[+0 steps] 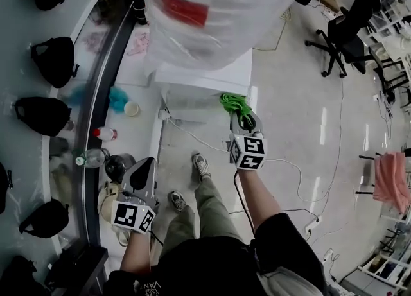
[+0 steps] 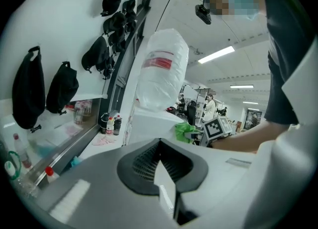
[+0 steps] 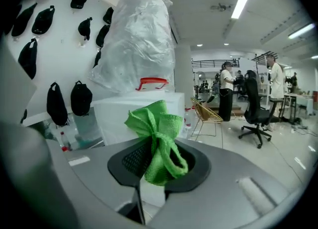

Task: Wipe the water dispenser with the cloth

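Head view: the water dispenser (image 1: 204,78) stands at 12 o'clock from the person, a white cabinet on the pale glossy floor (image 1: 302,121), with its bottle (image 1: 212,12) wrapped in clear plastic on top.

Right tool (image 1: 243,120) – jaws clamped on the green cloth (image 1: 234,103), which bunches up out of the tips. The cloth sits at the dispenser's front corner; I cannot tell whether it touches.

Left tool (image 1: 146,165) – at 8 o'clock, low and well apart from the dispenser, jaws together with nothing between them.

Surroundings:
- A white bench (image 1: 144,89) runs along the wall at 10 o'clock and carries bottles (image 1: 103,134) and a small cup (image 1: 131,108).
- Black bags (image 1: 54,60) hang in a row on the white wall at 9 o'clock.
- A black office chair (image 1: 340,31) stands at 2 o'clock, and white cables (image 1: 289,166) trail over the floor.
- The right gripper view shows people standing in the far room.
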Demonstrator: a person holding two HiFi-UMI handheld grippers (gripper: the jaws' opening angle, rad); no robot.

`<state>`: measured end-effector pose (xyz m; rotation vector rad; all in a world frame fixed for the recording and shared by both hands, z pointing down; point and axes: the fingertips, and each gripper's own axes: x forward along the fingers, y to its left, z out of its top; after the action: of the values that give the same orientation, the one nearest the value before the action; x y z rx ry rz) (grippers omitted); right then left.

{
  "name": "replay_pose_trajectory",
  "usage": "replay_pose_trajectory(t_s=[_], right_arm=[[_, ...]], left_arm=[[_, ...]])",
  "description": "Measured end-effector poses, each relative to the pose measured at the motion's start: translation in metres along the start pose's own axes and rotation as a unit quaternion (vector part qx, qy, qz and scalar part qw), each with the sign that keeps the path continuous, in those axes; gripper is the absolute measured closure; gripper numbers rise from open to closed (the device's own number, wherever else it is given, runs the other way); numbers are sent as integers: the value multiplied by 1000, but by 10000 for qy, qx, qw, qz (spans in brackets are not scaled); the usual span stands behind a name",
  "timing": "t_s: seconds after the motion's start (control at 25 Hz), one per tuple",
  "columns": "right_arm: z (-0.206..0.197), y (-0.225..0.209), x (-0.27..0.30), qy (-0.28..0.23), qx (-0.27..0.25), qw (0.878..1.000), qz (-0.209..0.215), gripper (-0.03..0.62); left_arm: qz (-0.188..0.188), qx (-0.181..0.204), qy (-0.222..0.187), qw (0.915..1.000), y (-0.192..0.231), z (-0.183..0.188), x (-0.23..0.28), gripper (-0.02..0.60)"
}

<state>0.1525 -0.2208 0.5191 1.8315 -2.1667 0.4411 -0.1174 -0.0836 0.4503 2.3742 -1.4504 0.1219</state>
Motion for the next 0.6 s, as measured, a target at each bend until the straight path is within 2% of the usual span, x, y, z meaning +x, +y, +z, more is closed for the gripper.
replay_pose_trajectory(t_s=[0.2, 0.32, 0.44, 0.6], right_arm=[[-3, -31, -10, 16, 166, 9989, -443, 507], [-11, -32, -21, 79, 161, 9984, -530, 507], [-21, -6, -32, 95, 69, 9996, -246, 507], [-39, 62, -23, 163, 45, 9985, 515, 507]], left_arm=[[-128, 34, 11, 9999, -6, 0, 7, 580], [-141, -2, -1, 9999, -7, -2, 6, 581], [-172, -12, 22, 9998, -7, -7, 3, 581], [-185, -1, 38, 9998, -3, -16, -4, 581]])
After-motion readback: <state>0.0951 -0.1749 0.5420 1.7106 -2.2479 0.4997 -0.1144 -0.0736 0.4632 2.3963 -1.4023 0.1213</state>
